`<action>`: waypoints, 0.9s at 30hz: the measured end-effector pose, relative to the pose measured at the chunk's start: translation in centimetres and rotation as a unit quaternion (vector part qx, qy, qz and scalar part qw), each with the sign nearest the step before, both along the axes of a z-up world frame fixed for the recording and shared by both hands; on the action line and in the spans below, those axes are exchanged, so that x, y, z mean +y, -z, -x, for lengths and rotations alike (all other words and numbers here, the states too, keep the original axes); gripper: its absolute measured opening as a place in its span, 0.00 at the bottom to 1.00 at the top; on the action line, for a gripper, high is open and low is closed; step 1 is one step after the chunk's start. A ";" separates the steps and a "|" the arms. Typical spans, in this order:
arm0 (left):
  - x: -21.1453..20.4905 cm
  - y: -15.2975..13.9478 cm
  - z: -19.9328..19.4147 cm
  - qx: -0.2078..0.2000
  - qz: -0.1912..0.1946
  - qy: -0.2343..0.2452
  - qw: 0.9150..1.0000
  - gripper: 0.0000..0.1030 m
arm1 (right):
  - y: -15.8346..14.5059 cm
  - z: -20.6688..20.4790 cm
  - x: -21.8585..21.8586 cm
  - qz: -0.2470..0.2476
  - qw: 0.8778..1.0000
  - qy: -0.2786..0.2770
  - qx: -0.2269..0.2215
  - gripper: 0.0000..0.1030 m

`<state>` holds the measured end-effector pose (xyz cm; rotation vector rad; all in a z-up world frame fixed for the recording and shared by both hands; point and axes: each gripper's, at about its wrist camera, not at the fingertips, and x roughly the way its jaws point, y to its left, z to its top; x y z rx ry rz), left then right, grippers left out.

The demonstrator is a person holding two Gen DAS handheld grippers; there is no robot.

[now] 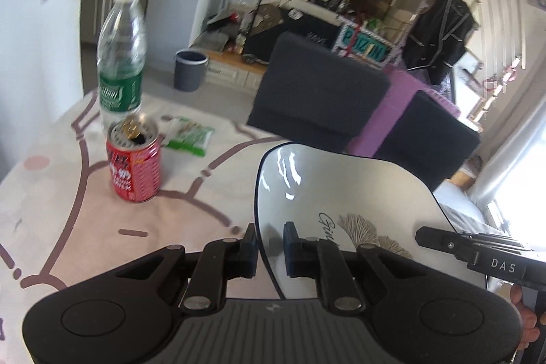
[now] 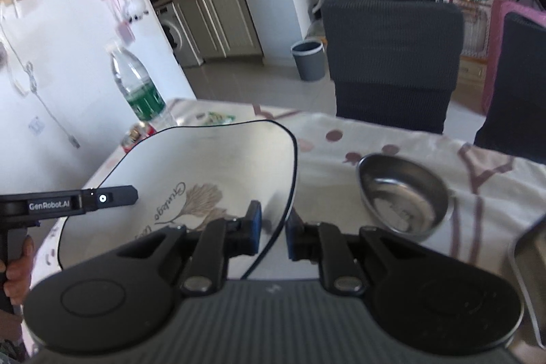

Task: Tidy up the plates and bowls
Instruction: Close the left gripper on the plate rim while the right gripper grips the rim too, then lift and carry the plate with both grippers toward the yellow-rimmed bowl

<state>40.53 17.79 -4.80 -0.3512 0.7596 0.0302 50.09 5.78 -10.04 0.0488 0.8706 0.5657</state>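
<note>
I hold the white plate (image 1: 341,193) clear above the tabletop (image 1: 51,193), my left claw (image 1: 270,248) pinching one rim and my right claw (image 2: 273,229) pinching the opposite rim, a two-sided grip that likely keeps the wide dish level. A steel bowl (image 2: 404,193) waits on the cloth to the right, a probable stacking partner.

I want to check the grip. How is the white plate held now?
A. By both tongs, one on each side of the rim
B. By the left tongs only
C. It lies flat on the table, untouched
A: the left tongs and the right tongs each pinch the white plate at its rim.
</note>
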 end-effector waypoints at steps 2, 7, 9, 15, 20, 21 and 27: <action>-1.5 -1.6 1.2 -0.010 -0.006 0.014 1.000 0.15 | -1.6 1.7 -1.5 -0.006 1.000 0.006 -0.009 0.17; -5.7 -4.8 4.3 -0.034 -0.009 0.047 0.998 0.15 | -4.9 6.7 -5.6 -0.011 0.999 0.030 -0.034 0.17; -7.3 -5.8 5.5 -0.042 -0.009 0.062 0.997 0.15 | -6.2 8.7 -7.5 -0.009 0.998 0.040 -0.049 0.17; -12.4 -7.5 9.0 -0.056 -0.011 0.109 0.992 0.14 | -8.6 14.3 -13.3 -0.015 0.994 0.084 -0.069 0.17; -15.7 -6.9 11.2 -0.051 -0.011 0.142 0.988 0.14 | -9.0 18.9 -16.7 -0.013 0.990 0.120 -0.078 0.17; -16.1 -6.5 11.6 -0.048 -0.010 0.148 0.988 0.14 | -8.8 19.8 -17.3 -0.010 0.989 0.126 -0.078 0.17; -18.7 -2.2 13.8 -0.004 0.005 0.178 0.984 0.14 | -5.5 24.0 -20.2 0.008 0.988 0.148 -0.053 0.18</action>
